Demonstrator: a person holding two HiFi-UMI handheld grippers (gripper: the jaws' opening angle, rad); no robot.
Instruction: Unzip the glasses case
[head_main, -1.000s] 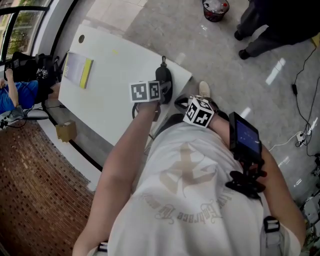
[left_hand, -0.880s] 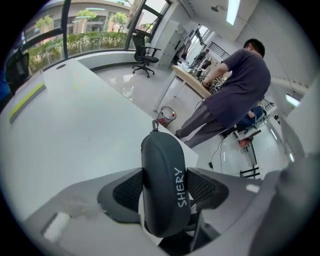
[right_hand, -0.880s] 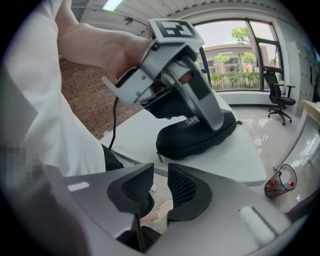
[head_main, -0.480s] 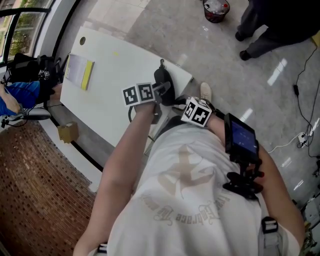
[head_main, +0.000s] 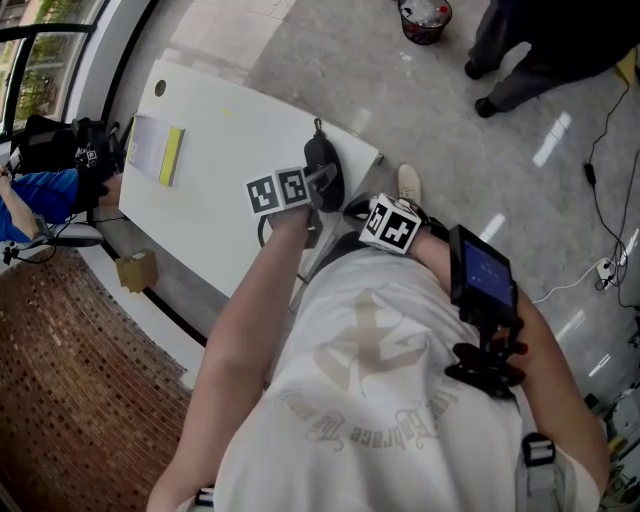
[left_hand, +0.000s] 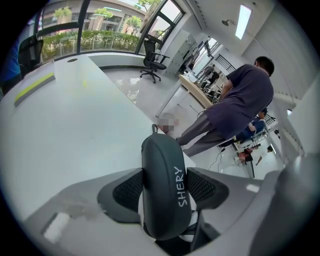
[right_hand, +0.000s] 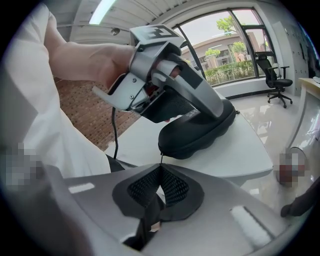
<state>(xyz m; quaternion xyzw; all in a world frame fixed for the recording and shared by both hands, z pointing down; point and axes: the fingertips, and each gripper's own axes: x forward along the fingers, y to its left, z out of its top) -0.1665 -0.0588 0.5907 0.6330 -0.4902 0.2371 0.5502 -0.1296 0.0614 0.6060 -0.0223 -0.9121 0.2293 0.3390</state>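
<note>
The case (left_hand: 162, 160) sits on the table (head_main: 220, 120) at its near right corner, just in front of the person. It is dark grey and long, with white lettering along its top. Its far end carries a small loop and reaches almost to the table's right edge.

The left gripper (left_hand: 164, 192) comes down on the case from above. Its jaws are clamped on the case's two long sides, with the ribbed pads pressing on them.

The right gripper (right_hand: 160, 172) is low at the near edge, just beside the case's near end. Its jaws are closed together on the thin pull (right_hand: 161, 159), which runs as a short dark line from that end of the case to the jaw tips.

A pad (head_main: 155, 147) with a yellow strip lies near the table's far left edge, well apart from the case. On the floor beyond the right edge stands a person in dark clothes (left_hand: 235, 110), with a red bin (head_main: 425, 18) near their feet.
</note>
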